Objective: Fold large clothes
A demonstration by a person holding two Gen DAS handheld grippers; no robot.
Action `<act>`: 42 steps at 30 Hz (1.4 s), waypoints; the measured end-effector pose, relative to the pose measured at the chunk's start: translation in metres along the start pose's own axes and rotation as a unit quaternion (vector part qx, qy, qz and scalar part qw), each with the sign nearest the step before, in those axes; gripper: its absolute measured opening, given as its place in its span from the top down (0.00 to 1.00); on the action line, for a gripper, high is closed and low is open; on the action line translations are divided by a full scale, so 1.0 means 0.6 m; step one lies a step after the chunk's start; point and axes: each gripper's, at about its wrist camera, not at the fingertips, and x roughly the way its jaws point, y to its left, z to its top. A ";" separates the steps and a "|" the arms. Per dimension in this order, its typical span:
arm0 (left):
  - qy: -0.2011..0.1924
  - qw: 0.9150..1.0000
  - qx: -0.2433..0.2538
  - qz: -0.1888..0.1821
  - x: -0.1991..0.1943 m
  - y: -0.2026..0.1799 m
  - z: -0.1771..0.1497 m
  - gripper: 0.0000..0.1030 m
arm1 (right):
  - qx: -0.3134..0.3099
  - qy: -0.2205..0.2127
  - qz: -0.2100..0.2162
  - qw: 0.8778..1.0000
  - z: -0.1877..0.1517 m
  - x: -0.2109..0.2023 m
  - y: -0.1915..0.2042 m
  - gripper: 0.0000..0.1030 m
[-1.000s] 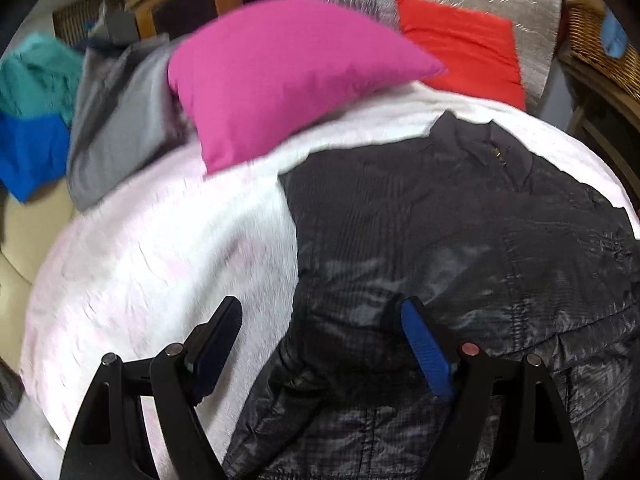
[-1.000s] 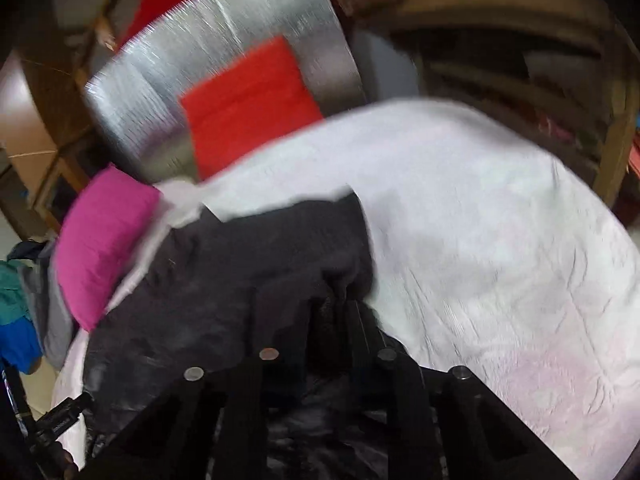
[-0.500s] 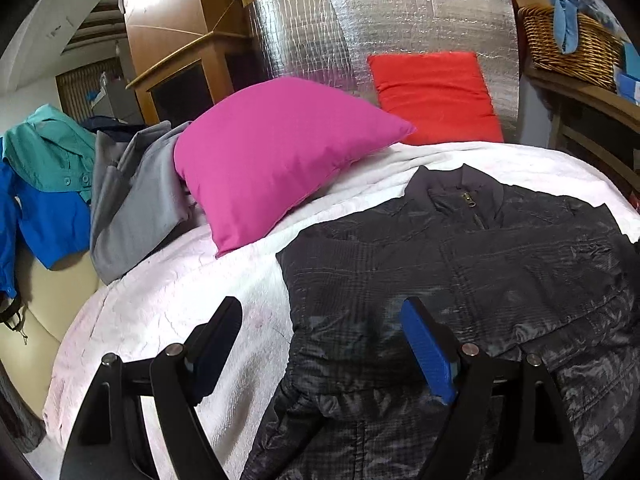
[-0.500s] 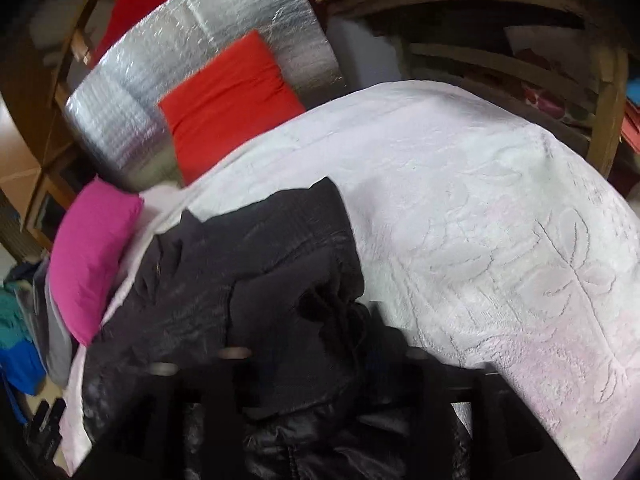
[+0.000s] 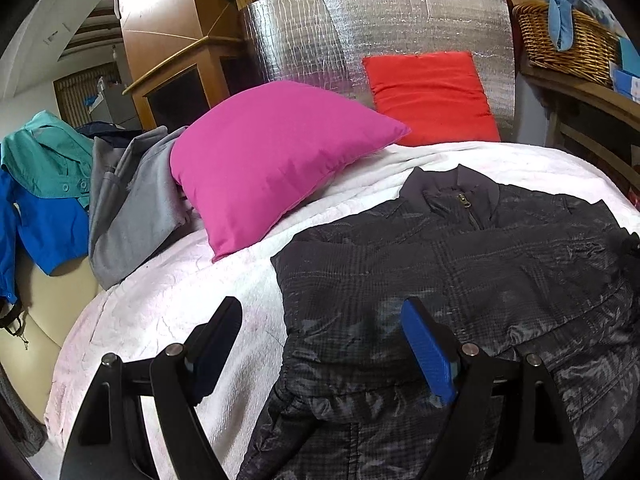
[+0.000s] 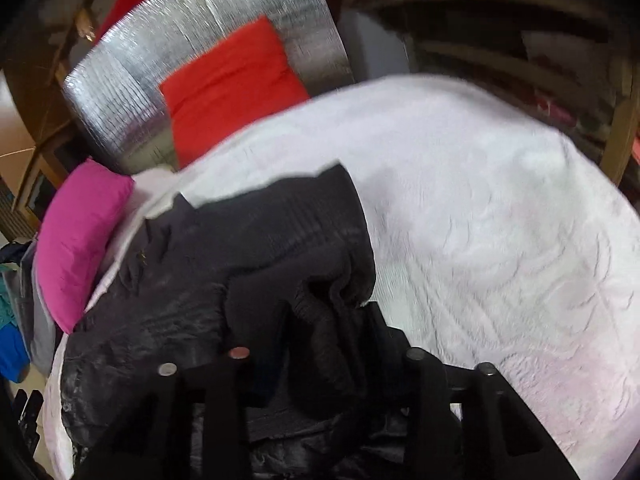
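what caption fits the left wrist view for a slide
Open left tool poised over the edge of a black jacket spread on a white bedspread, pink pillow behind.

Left gripper [image 5: 320,344]: jaws spread wide, 2 blue-padded fingers [image 5: 426,354] apart, nothing between them. Right gripper [image 6: 320,344]: jaws drawn close together, clamped on a bunch of black jacket [image 6: 256,248] fabric.

Even indoor light is noted; glare is seen on the silver foil panel [image 5: 384,32]. The right view is motion-blurred, edges fisheye-bent and vignetted.
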 end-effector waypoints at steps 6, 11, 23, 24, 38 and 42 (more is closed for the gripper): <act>-0.003 1.000 -0.003 0.002 -0.002 0.004 0.002 0.20 | 0.017 0.041 -0.015 0.999 -0.007 0.039 -0.014 0.50; 0.000 1.000 -0.002 0.004 0.001 0.005 0.001 0.20 | 0.025 0.049 -0.009 0.998 -0.003 0.030 -0.018 0.46; 0.107 0.988 -0.104 -0.041 0.054 0.090 -0.010 0.20 | 0.036 0.033 0.059 0.997 0.005 -0.038 -0.050 0.37; 0.121 0.983 -0.125 -0.051 0.064 0.107 -0.014 0.20 | 0.044 0.035 0.067 0.996 0.004 -0.039 -0.056 0.37; 0.218 0.932 -0.214 -0.193 0.158 0.139 -0.056 0.64 | 0.028 0.070 0.083 0.994 -0.011 0.044 -0.042 0.49; 0.190 0.946 -0.195 -0.175 0.140 0.134 -0.038 0.80 | -0.012 0.025 0.061 0.998 -0.001 0.006 -0.015 0.63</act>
